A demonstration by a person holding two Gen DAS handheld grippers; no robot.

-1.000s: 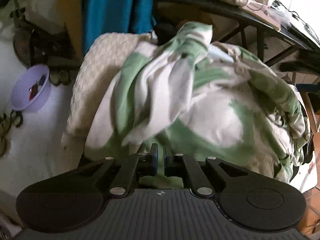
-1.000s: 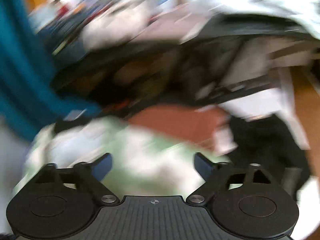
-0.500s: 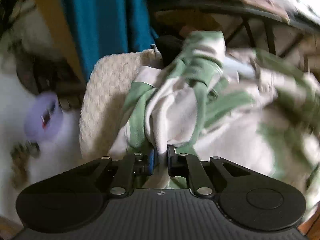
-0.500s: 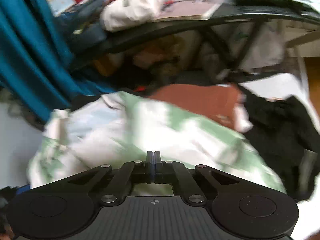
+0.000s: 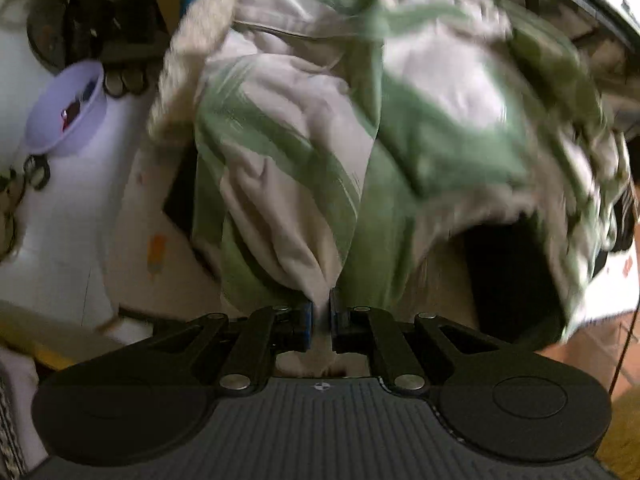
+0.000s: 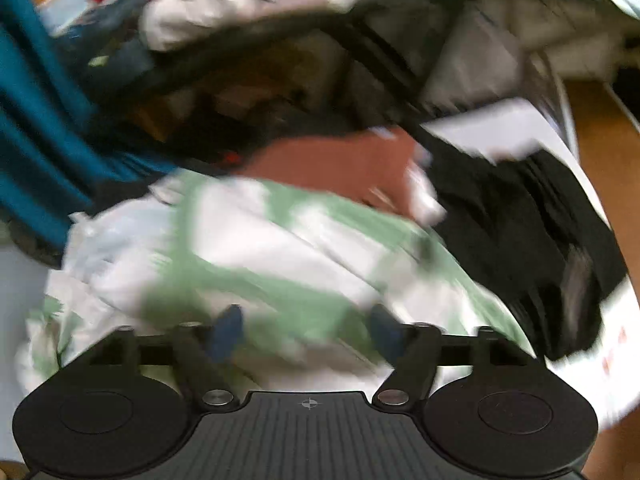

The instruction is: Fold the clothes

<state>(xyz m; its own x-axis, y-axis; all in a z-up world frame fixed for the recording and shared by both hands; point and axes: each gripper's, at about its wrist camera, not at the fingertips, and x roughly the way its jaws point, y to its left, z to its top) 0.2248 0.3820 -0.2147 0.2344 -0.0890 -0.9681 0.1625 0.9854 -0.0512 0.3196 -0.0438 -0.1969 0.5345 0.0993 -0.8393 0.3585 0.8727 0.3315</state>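
Note:
A green-and-white garment (image 5: 360, 128) lies crumpled over a heap of laundry. My left gripper (image 5: 320, 320) is shut on a bunched fold of it, and the cloth fans out ahead of the fingers. In the right wrist view the same green-and-white garment (image 6: 256, 256) spreads just beyond my right gripper (image 6: 306, 332), whose jaws are opening. Its blue pads (image 6: 228, 332) stand wide apart above the cloth and press on nothing. The picture there is blurred.
A cream knitted textile (image 5: 180, 60) lies under the garment at left. A lilac bowl (image 5: 68, 116) sits on the white surface at far left. Black clothing (image 6: 520, 248) and a rust-brown item (image 6: 340, 168) lie beyond, below a cluttered dark table (image 6: 280, 28). A teal curtain (image 6: 36, 120) hangs left.
My left gripper has pulled its fold of the garment nearer and lower, so the cloth now fills the view. My right gripper was shut half a second ago and now has its jaws wide apart.

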